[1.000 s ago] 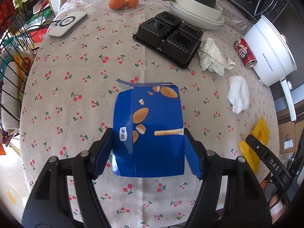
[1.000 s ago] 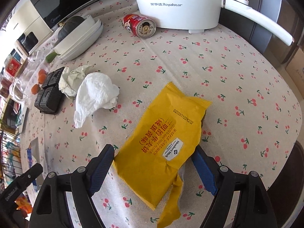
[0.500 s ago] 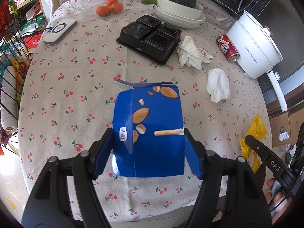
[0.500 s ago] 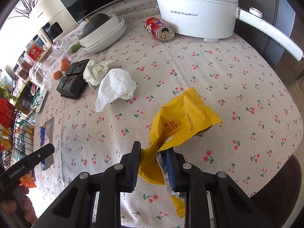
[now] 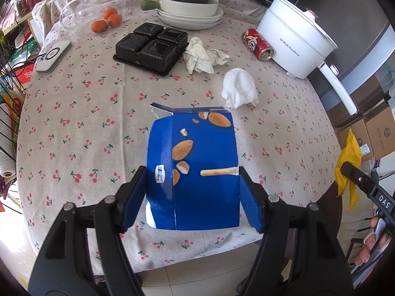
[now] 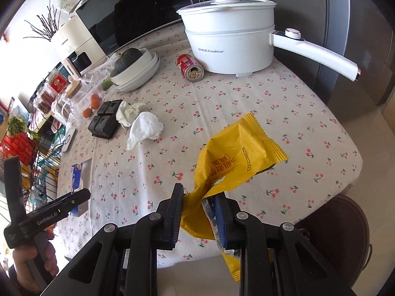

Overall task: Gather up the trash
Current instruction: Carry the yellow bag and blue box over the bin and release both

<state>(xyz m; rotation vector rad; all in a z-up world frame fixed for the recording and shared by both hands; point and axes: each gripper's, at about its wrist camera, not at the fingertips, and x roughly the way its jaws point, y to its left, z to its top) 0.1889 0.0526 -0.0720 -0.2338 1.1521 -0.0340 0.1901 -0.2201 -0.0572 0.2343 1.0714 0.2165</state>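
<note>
My left gripper point(image 5: 192, 192) is shut on a flattened blue snack box point(image 5: 195, 167) with almond pictures and holds it above the table's near edge. My right gripper point(image 6: 200, 202) is shut on a yellow wafer wrapper point(image 6: 234, 157), lifted off the cloth. On the table lie a white tissue point(image 5: 239, 87) point(image 6: 145, 128), a crumpled paper wad point(image 5: 200, 56) point(image 6: 128, 112), a red can point(image 5: 258, 44) point(image 6: 190, 67) on its side and a black plastic tray point(image 5: 150, 44) point(image 6: 105, 122).
A white electric pot point(image 5: 293, 42) point(image 6: 232, 39) stands at the table's far right. Stacked white plates with a squash point(image 5: 190, 2), a glass dome over oranges point(image 5: 98, 12) and a white device point(image 5: 53, 55) sit at the back. A wire rack point(image 5: 7, 98) stands left of the table.
Both grippers have pulled back and up from the table with their loads. The right gripper closed on the yellow wrapper and lifted it off the cloth.
</note>
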